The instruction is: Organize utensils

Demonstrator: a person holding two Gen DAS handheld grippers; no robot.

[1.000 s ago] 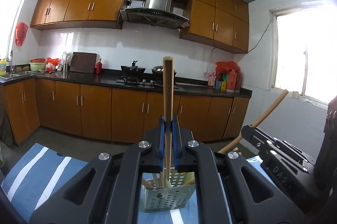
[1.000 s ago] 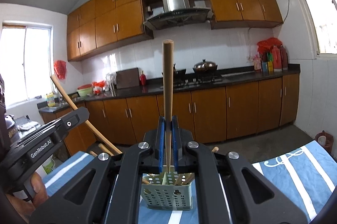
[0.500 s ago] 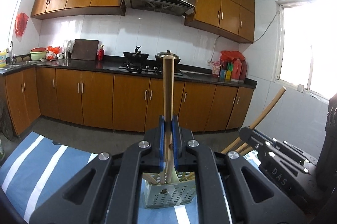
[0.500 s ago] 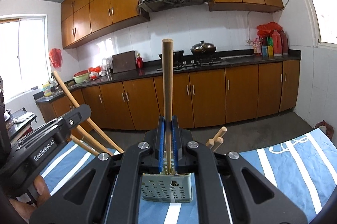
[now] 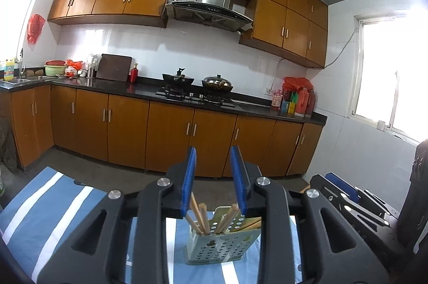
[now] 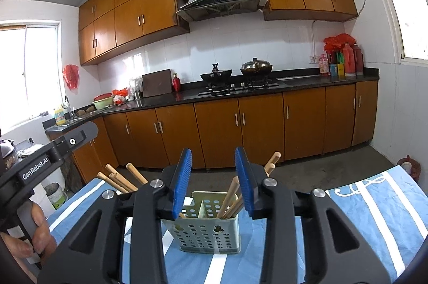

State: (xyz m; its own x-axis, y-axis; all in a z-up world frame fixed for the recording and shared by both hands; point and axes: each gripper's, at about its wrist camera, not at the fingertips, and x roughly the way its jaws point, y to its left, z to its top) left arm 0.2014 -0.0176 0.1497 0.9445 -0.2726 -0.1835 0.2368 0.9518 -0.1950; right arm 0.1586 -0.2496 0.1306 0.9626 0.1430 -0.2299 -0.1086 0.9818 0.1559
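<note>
A pale green perforated utensil holder (image 5: 222,246) (image 6: 206,233) stands on the blue striped tablecloth (image 6: 374,206). Several wooden chopsticks (image 5: 200,214) (image 6: 230,197) lean in its compartments. More chopstick ends (image 6: 120,178) stick out to the left, behind my right gripper's finger. My left gripper (image 5: 213,177) hovers just above the holder; its jaws are opening and nothing is between the blue pads. My right gripper (image 6: 214,182) hangs over the same holder from the other side, jaws also opening and empty.
A hand (image 6: 34,230) grips the left tool's handle at the left edge of the right wrist view. Beyond the table lie bare floor and a run of brown kitchen cabinets (image 6: 240,129) with a stove and pots (image 6: 235,82).
Both grippers were shut on upright chopsticks; both have let go. The chopsticks have dropped into the holder and both pairs of jaws now stand apart.
</note>
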